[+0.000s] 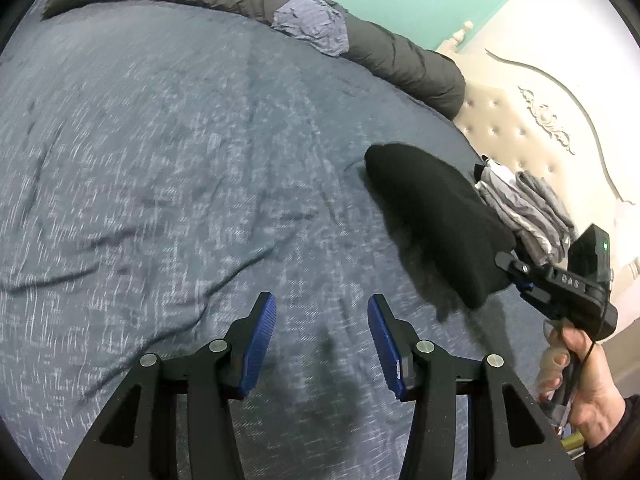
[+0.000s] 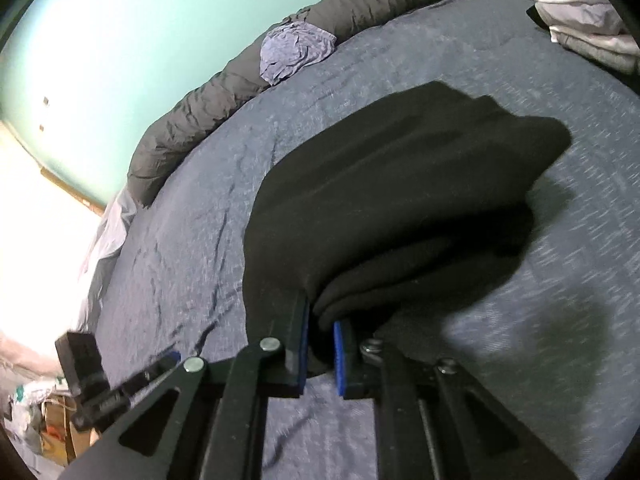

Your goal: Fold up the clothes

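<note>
your right gripper has its blue-padded fingers clamped on the near edge of a folded black garment, with several layers of the cloth bunched between the pads. the garment is raised at the gripped end and slopes away from you, its far end low over the blue-grey bedspread, which carries its shadow; whether that end touches the bed you cannot tell.

seen from the left wrist, the same black garment hangs from the right gripper, which your right hand holds by the handle at the right edge. your left gripper hovers over the bedspread with its fingers apart and nothing between them, close to the garment but clear of it.

a stack of folded grey clothes sits just behind the black garment, near the cream headboard. a crumpled light-blue cloth lies on the rolled dark duvet along the far side of the bed.
</note>
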`<state>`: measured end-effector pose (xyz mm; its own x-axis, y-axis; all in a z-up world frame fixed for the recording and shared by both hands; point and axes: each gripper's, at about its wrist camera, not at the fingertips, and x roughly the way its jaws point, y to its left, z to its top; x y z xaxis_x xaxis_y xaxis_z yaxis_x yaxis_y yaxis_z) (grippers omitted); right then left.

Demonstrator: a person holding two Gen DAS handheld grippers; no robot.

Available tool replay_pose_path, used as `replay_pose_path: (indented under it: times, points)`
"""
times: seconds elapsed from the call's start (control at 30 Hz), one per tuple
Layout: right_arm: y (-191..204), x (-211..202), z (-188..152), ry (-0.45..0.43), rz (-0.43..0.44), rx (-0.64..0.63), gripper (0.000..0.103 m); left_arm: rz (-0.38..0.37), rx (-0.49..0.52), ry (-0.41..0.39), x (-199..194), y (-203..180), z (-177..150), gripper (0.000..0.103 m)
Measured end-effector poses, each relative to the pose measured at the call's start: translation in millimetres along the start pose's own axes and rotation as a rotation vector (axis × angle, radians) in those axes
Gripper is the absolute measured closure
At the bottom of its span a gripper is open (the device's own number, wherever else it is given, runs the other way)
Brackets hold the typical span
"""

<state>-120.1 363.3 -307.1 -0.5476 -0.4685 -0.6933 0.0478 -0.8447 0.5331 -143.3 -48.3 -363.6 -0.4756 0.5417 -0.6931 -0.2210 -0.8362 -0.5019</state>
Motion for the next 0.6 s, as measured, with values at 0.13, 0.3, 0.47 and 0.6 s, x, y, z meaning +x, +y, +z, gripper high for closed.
replay_pose_path:
  times: [0.13, 0.3, 0.47, 0.6]
  points:
    - [-15.6, -21.6, -2.8, 0.028, -0.019, -0.034, 0.095, 0.003, 0.039, 0.02, 6.0, -14.9, 14.8, 0.051]
    - [-37.7, -46.5, -8.2, 0.057, -0.048, -0.077, 0.096, -0.007, 0.07, 0.054, 16.6, -35.5, 26.7, 0.049]
    - [-58.9, -59.1, -16.0, 0.096, -0.062, -0.113, 0.097, -0.031, 0.08, 0.092, 33.1, -54.4, 30.7, 0.048]
    - [-71.2, -64.4, -19.7, 0.116, -0.068, -0.134, 0.097, -0.04, 0.107, 0.125, 52.2, -70.9, 35.8, 0.046]
